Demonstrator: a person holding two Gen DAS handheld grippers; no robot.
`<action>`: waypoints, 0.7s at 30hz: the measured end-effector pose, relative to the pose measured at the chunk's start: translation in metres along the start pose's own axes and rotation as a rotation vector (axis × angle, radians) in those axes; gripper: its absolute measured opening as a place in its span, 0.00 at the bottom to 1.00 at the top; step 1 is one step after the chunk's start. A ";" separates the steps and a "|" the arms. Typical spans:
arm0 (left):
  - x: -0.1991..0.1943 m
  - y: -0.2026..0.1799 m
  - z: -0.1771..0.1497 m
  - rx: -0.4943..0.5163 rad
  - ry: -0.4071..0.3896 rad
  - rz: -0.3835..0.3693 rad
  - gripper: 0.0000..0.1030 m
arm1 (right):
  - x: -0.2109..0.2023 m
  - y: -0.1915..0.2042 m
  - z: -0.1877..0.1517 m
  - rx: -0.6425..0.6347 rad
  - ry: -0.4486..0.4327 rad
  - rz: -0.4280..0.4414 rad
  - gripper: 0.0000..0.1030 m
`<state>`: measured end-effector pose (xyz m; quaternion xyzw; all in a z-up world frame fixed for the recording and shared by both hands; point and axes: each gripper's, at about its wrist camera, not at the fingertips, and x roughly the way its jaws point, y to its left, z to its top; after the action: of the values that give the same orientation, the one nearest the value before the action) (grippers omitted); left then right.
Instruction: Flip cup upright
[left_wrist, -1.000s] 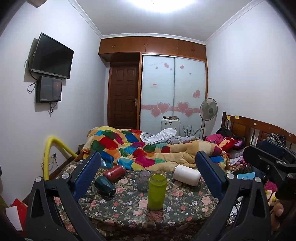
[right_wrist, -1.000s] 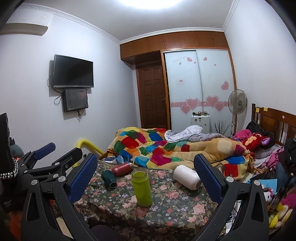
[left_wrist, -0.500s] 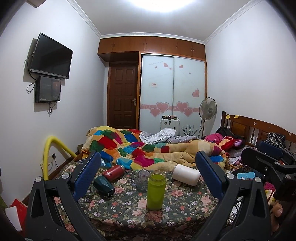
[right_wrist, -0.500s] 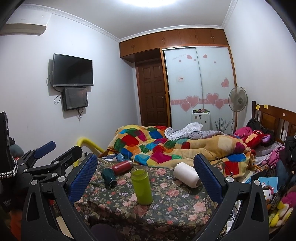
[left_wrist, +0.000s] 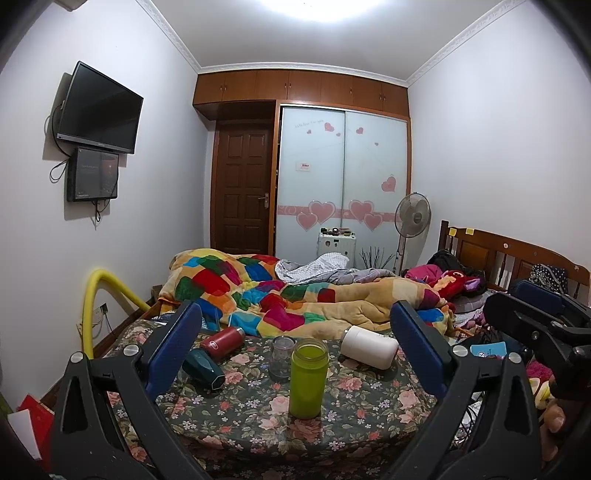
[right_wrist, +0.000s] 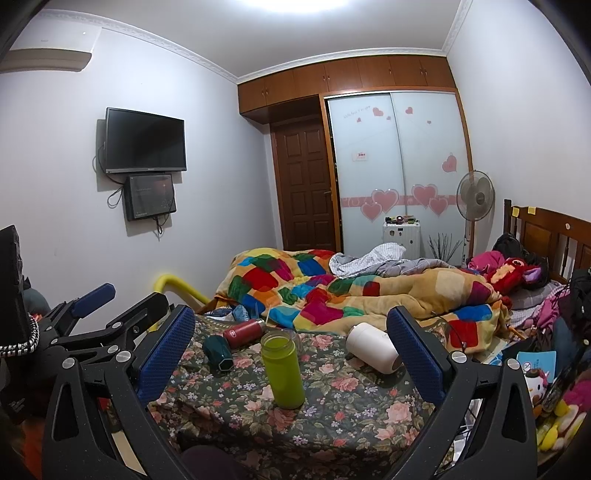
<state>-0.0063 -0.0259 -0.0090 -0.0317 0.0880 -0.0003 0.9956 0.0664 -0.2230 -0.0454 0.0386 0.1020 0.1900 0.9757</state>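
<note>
Both my grippers hang back from the counter, fingers spread wide and empty.

On the floral-clothed counter (left_wrist: 258, 402) three cups lie on their sides. The white cup (left_wrist: 368, 347) lies at the far right, its long axis running left-right in my left view, narrow neck to the left; in my right view (right_wrist: 375, 349) its flat end faces me and rightward. The dark green cup (left_wrist: 204, 365) lies at the left, its open mouth turned toward me and to the right, with the red flask (left_wrist: 222, 338) just behind it, cap pointing up-right. The green bottle (left_wrist: 307, 376) stands upright mid-counter, a small clear glass (left_wrist: 281, 357) just behind it. My left gripper (left_wrist: 295, 354) and right gripper (right_wrist: 291, 354) touch nothing.
</note>
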 end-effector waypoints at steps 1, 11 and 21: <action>0.000 0.000 0.001 0.000 0.000 -0.001 0.99 | 0.000 0.000 0.000 0.000 0.000 -0.001 1.00; 0.000 0.000 0.001 -0.006 0.005 -0.003 0.99 | 0.002 0.002 0.000 -0.001 -0.003 -0.001 1.00; 0.005 0.003 0.000 -0.025 0.017 -0.008 0.99 | 0.005 0.004 0.000 -0.004 0.007 -0.003 1.00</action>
<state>-0.0013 -0.0229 -0.0100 -0.0443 0.0962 -0.0035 0.9944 0.0697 -0.2174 -0.0464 0.0357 0.1051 0.1890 0.9757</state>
